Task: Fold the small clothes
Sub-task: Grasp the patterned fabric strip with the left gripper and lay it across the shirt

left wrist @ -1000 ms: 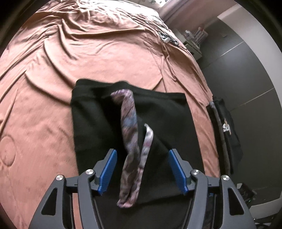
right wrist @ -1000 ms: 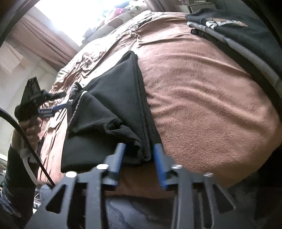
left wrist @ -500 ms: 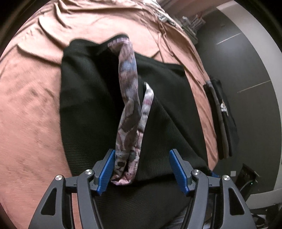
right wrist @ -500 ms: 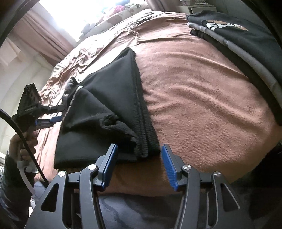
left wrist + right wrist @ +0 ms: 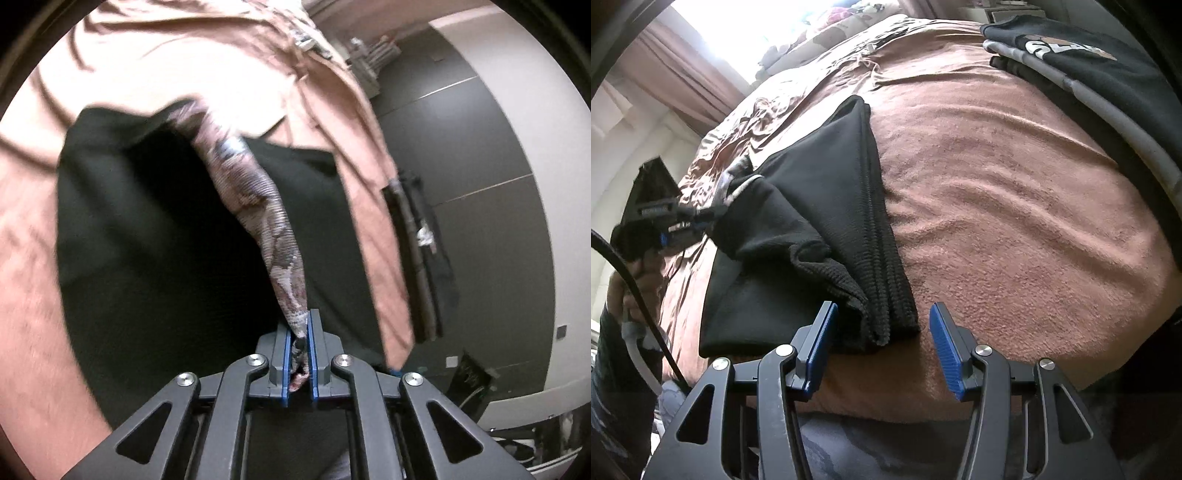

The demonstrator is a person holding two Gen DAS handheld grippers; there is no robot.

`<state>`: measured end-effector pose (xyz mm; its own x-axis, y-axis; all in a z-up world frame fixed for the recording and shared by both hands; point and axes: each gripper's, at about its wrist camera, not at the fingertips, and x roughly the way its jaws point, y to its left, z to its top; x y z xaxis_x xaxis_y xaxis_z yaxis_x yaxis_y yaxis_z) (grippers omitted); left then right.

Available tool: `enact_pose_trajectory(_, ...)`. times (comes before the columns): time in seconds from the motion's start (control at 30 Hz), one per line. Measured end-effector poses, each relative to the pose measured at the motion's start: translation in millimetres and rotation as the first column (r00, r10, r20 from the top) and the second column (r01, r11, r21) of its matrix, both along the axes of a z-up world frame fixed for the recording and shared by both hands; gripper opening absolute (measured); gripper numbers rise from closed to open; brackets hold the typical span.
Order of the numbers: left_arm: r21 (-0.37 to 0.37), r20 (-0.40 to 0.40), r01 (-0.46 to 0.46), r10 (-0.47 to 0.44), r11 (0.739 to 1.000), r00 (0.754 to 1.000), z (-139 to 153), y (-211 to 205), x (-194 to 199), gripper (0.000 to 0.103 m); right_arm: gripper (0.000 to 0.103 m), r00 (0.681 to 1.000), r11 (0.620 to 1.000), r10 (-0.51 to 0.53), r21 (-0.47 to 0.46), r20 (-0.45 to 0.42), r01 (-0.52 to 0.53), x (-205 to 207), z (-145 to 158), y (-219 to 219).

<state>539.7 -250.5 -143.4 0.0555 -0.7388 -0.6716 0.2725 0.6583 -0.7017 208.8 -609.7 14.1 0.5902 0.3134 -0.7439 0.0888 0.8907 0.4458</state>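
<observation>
A pair of black shorts [image 5: 147, 240] lies partly folded on the brown bedspread [image 5: 22, 258]. Its patterned waistband [image 5: 258, 199] rises in a taut strip to my left gripper [image 5: 299, 321], whose jaws are closing, with the blue pads pressed on the band's end. In the right wrist view the black shorts [image 5: 820, 192] form a folded wedge. Their near corner sits between the fingers of my open right gripper [image 5: 882, 308], and the pads stand apart from it. The left gripper [image 5: 701, 218] shows there at the shorts' far left edge, held by a hand [image 5: 631, 288].
A stack of folded dark clothes [image 5: 1089, 74] lies at the bed's right edge, and the same stack [image 5: 417, 240] shows in the left wrist view. Bare bedspread [image 5: 997, 184] stretches between it and the shorts. A dark wall and a cabinet stand beyond the bed.
My left gripper dipped toward the shorts and shut on the patterned waistband, which now runs taut instead of hanging in a loose loop. The right gripper has hardly moved.
</observation>
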Motion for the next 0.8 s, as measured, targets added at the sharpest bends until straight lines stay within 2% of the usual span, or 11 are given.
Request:
enact_pose_trajectory(0.23,-0.055,0.056,-0.006,0.009,0.998,0.998,28,-21,25,0.007,0.05,1.0,1.0,0.018,0.013,0.004,-0.018,3,2,0)
enact_pose_trajectory(0.53,-0.066,0.086,-0.041,0.046,0.997,0.995,32,-49,53,0.009,0.05,1.0,1.0,0.009,0.021,-0.001,-0.009,6,-1,-2)
enact_pose_trajectory(0.57,-0.057,0.087,-0.051,0.055,0.997,0.995,31,-51,56,0.012,0.05,1.0,1.0,0.005,0.029,-0.004,-0.005,6,-2,-3)
enact_pose_trajectory(0.63,-0.074,0.094,-0.066,0.073,0.995,0.993,31,-50,58,0.034,0.05,1.0,0.998,0.0,0.065,-0.003,0.0,6,-3,-6)
enact_pose_trajectory(0.7,-0.081,0.127,-0.089,0.099,0.993,0.987,35,-46,58,0.049,0.05,1.0,0.998,-0.005,0.069,0.003,0.005,4,-2,-7)
enact_pose_trajectory(0.8,-0.05,0.17,-0.097,0.104,0.994,0.98,39,-40,54,0.051,0.05,1.0,0.998,-0.009,0.067,0.006,0.009,4,-3,-8)
